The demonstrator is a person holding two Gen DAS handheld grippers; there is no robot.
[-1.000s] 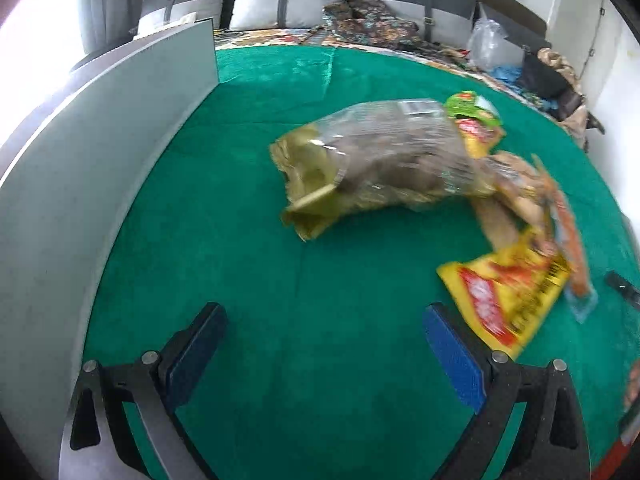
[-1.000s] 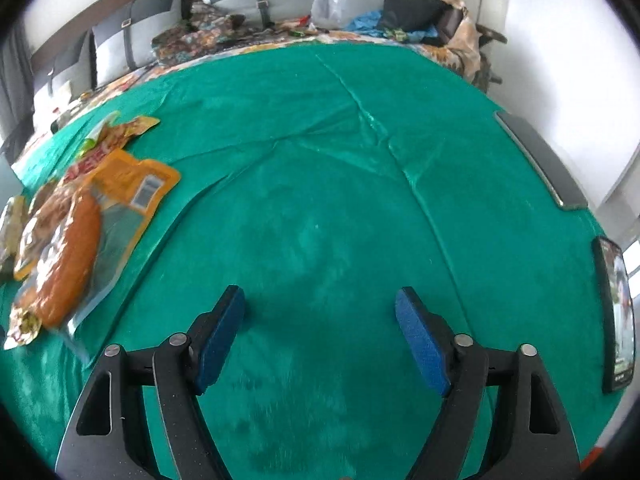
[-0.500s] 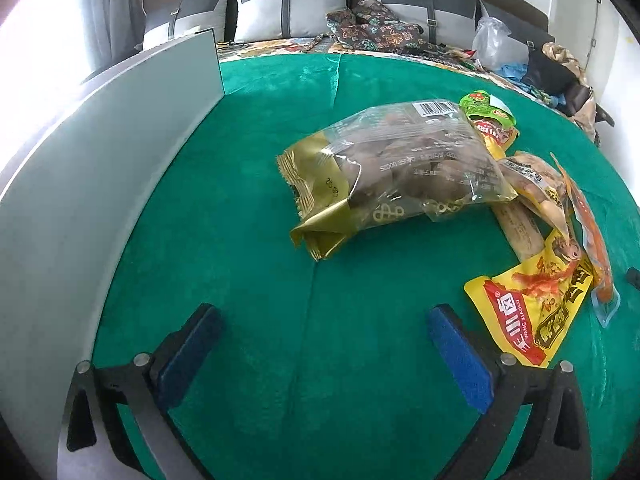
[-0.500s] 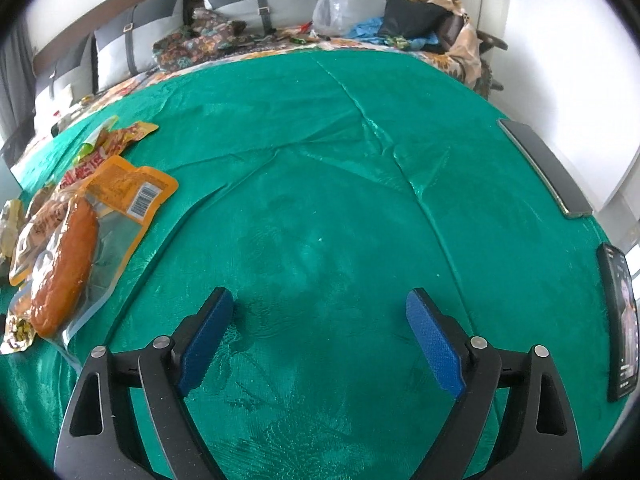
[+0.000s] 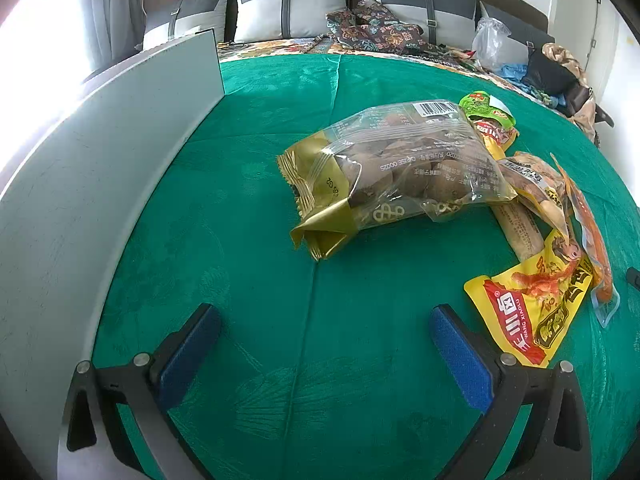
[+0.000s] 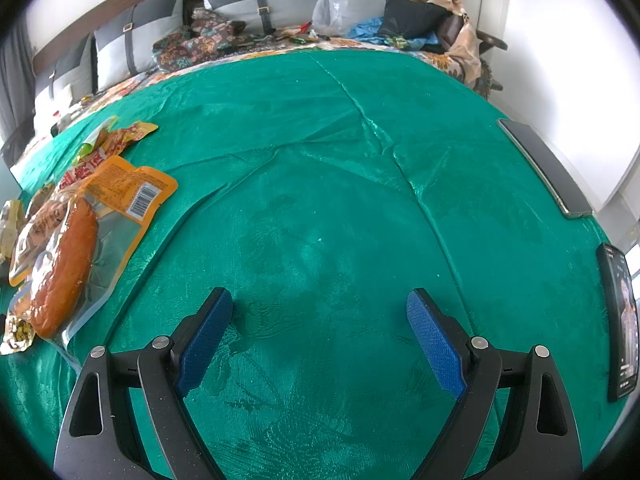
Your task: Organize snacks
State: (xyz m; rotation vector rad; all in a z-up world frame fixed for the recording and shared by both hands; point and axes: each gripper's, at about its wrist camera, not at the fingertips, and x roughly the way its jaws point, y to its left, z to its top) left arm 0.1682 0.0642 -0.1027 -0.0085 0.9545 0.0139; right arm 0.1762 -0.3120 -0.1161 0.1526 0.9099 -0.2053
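I hold the left claw [image 5: 324, 344] and right claw [image 6: 320, 328] spread (both empty) above the green surface [image 6: 320, 160], snack packets [image 5: 400, 168] ahead.

Emerald green cloth [image 5: 248, 200] with faint leaf pattern; gold-and-clear snack bag [image 5: 396, 172]; yellow packet [image 5: 528, 312] with red label; orange sausage pack [image 6: 64, 264]; blue pads [image 5: 460, 360]; grey-and-white pillows [image 5: 292, 8].

Clear gold-trimmed bag of brown round snacks [image 5: 396, 168] lies flat, barcode end farthest from the camera. Touching its right edge: green packet [image 5: 486, 106], beige wrapped stick [image 5: 520, 228], yellow red-labelled pouch [image 5: 528, 312], and clear-and-orange sausage pack [image 6: 68, 256], overlapping.
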